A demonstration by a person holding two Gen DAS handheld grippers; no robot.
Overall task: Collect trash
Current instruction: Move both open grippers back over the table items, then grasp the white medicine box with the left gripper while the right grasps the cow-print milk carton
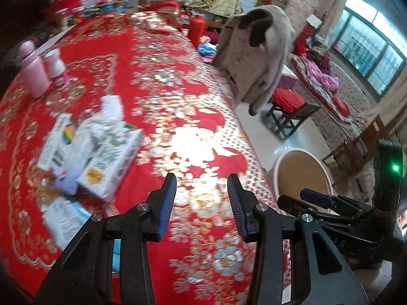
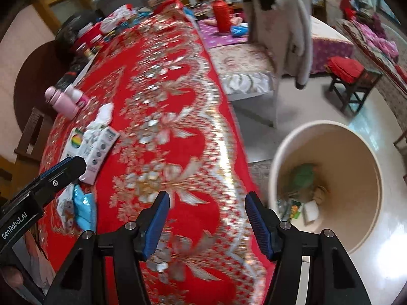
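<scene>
Right wrist view: two empty, spread grippers, left gripper (image 2: 61, 170) and right gripper (image 2: 207, 218), one bin (image 2: 366, 167), and two bottles (image 2: 64, 100) are seen.

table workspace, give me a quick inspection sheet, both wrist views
surface: table under a red floral tablecloth, centre bare.
job's things: cream trash bin on the floor beside the table, with green and white scraps at the bottom; crumpled tissue and blue wrapper on the cloth.
clutter: tissue packs, pink bottle, small white bottle, packets piled at the far end.
grippers: left gripper and right gripper both open, holding nothing.
cables: nothing seen.
surroundings: chair draped with a pale coat, red-cushioned stool, window.
</scene>
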